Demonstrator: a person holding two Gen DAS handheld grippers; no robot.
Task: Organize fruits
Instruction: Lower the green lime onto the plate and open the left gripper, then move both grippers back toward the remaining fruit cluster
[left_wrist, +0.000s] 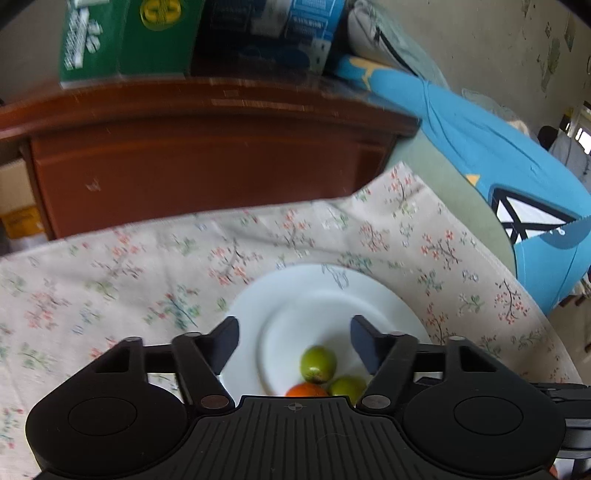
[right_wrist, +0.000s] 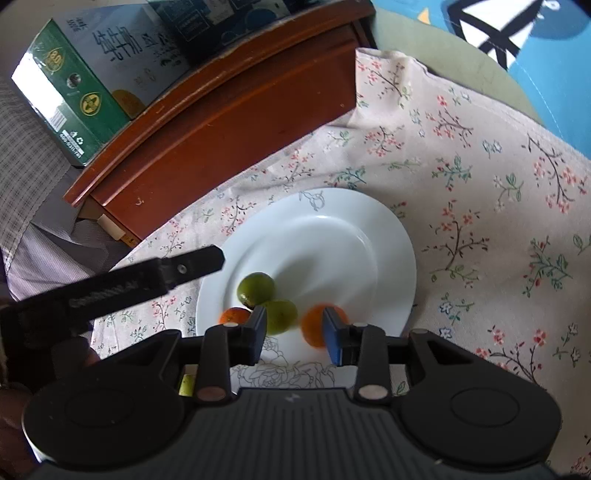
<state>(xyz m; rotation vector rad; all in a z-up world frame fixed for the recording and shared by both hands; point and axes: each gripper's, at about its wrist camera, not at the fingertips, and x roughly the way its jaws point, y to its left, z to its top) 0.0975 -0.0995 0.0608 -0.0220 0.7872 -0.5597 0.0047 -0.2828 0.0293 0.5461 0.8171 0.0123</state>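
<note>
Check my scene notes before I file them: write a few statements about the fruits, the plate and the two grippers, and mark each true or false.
1. Four fruits lie on the round white plate. True: two green fruits and two orange fruits.
2. The left gripper is clamped on a green fruit. False: its jaws stand open, holding nothing.
3. The plate sits on a floral tablecloth. True.
4. The plate sits on the brown wooden cabinet. False: the cabinet stands behind it.
5. The right gripper hangs over the plate's far rim. False: over the near rim.

White plate (right_wrist: 388, 236) on floral tablecloth (right_wrist: 498, 206)
</note>
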